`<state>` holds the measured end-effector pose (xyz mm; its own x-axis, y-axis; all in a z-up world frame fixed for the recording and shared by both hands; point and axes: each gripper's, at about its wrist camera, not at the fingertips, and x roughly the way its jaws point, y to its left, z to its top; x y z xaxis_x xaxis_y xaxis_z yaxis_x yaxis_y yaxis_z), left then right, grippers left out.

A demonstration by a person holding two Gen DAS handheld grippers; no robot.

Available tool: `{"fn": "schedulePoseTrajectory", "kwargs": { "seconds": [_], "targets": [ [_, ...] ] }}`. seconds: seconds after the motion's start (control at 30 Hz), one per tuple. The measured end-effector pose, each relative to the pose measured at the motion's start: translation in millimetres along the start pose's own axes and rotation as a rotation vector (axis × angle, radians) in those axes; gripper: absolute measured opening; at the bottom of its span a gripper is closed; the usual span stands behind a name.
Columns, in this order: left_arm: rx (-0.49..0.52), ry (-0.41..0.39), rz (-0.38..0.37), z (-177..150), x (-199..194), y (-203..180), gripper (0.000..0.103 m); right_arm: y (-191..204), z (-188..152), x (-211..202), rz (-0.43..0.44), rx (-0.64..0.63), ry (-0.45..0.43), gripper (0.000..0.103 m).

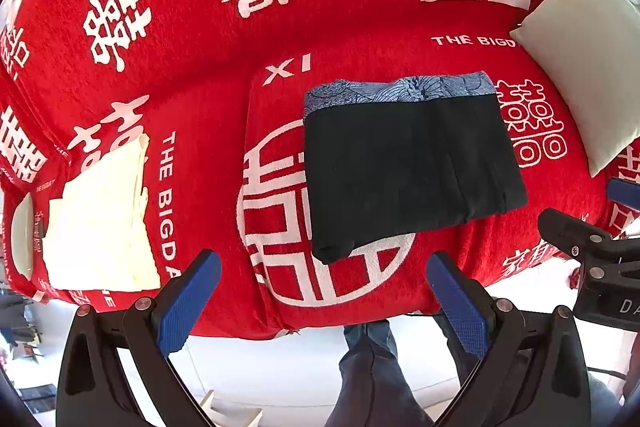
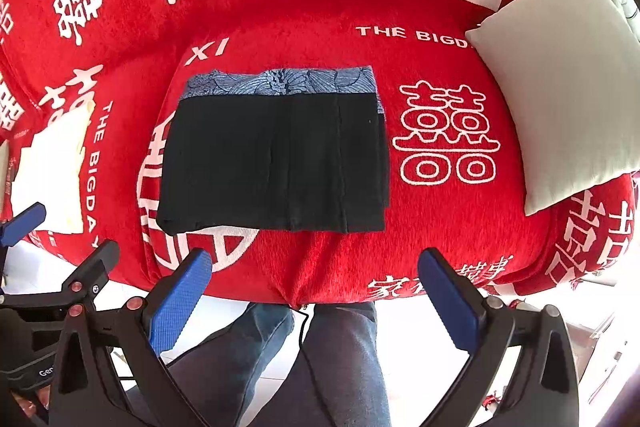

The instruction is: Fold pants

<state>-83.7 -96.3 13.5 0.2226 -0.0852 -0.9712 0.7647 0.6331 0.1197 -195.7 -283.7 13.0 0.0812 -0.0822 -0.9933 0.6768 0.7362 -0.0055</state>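
The black pants [image 1: 408, 167] lie folded in a flat rectangle on the red sofa seat, with a blue patterned waistband [image 1: 396, 89] along the far edge. They also show in the right wrist view [image 2: 276, 163]. My left gripper [image 1: 324, 291] is open and empty, held near the seat's front edge, short of the pants. My right gripper [image 2: 316, 287] is open and empty, also in front of the pants. The right gripper shows at the right edge of the left wrist view [image 1: 592, 251].
The red cover with white characters [image 2: 440, 227] drapes the sofa. A cream folded garment [image 1: 100, 219] lies to the left of the pants. A pale cushion [image 2: 560, 87] leans at the right. The person's legs in jeans [image 2: 320, 359] stand below on a white floor.
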Motion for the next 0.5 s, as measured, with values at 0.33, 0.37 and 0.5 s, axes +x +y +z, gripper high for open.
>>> {"fn": "schedulePoseTrajectory", "kwargs": {
  "seconds": [0.33,0.37,0.5],
  "targets": [
    [-0.017,0.002,-0.021,-0.2,2.1,4.4,0.103,2.0,5.6,0.8,-0.008,-0.002,-0.002,0.103],
    [-0.019,-0.005,-0.024,0.0,1.2,5.0,0.103,2.0,6.3,0.8,-0.009,-0.001,-0.003,0.103],
    [-0.013,-0.022,-0.029,0.6,-1.4,4.6,0.103,1.6,6.9,2.9,-0.012,-0.004,-0.001,0.103]
  ]
}}
